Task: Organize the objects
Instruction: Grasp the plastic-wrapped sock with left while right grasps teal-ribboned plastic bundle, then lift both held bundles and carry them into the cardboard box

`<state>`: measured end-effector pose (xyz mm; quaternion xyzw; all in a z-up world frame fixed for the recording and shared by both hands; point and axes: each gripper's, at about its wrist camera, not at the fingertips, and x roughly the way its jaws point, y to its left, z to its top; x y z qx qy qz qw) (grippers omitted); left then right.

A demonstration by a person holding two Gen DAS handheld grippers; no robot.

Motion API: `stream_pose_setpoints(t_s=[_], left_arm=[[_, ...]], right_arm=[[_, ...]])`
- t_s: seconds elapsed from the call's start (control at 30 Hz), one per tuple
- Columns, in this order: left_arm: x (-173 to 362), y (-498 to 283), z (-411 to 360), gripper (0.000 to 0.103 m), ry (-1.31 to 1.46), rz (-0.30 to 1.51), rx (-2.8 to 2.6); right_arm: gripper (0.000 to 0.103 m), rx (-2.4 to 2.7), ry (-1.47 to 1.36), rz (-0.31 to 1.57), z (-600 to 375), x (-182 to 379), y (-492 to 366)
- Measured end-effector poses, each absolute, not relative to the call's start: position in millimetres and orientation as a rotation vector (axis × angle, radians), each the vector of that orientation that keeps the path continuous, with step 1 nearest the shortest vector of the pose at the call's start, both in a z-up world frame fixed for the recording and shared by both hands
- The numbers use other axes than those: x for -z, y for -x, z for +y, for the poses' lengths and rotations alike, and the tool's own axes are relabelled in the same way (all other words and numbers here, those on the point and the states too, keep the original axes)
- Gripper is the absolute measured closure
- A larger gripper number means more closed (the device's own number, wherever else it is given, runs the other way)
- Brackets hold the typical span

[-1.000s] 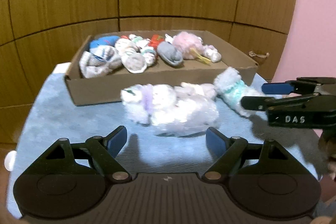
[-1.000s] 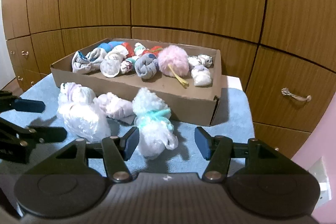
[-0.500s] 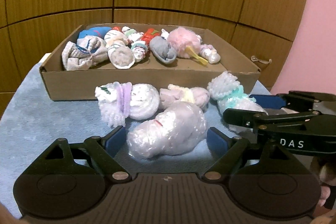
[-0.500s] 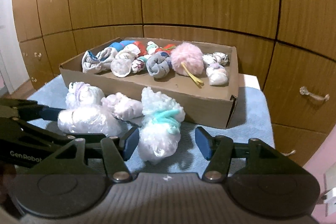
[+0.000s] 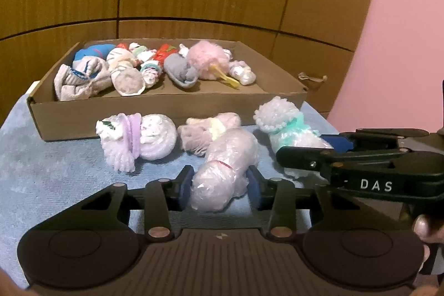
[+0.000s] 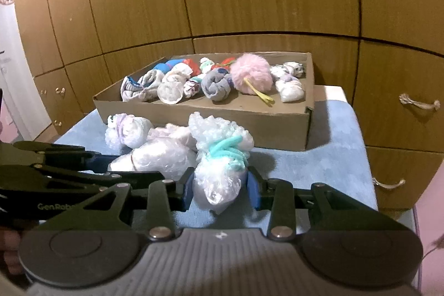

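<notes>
While both jaws are closing, left tongs [image 5: 219,186] pinch the clear wrapped bundle [image 5: 222,171] at lower centre; right tongs [image 6: 220,187] squeeze the teal-banded bundle [image 6: 219,157], lower centre, before the cardboard box [image 6: 249,126].

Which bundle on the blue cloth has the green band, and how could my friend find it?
Start at the cardboard box full of rolled socks, then look at the blue cloth in front of it, where four plastic-wrapped bundles lie. Yours is the bundle nearest the box's right end, between the pads of the right gripper, whose jaws are closing. Only it wears a mint-green band.
</notes>
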<state>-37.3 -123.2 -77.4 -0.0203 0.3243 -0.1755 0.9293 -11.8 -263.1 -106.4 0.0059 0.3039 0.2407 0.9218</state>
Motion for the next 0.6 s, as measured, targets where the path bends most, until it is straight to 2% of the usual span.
stream_pose_setpoints(t_s=[0.6], left_arm=[[61.8, 60.1, -112.3, 0.06, -0.045, 0.65, 0.358]], right_arm=[[0.068, -0.467, -0.013, 0.621, -264.5, 100.3, 30.6]])
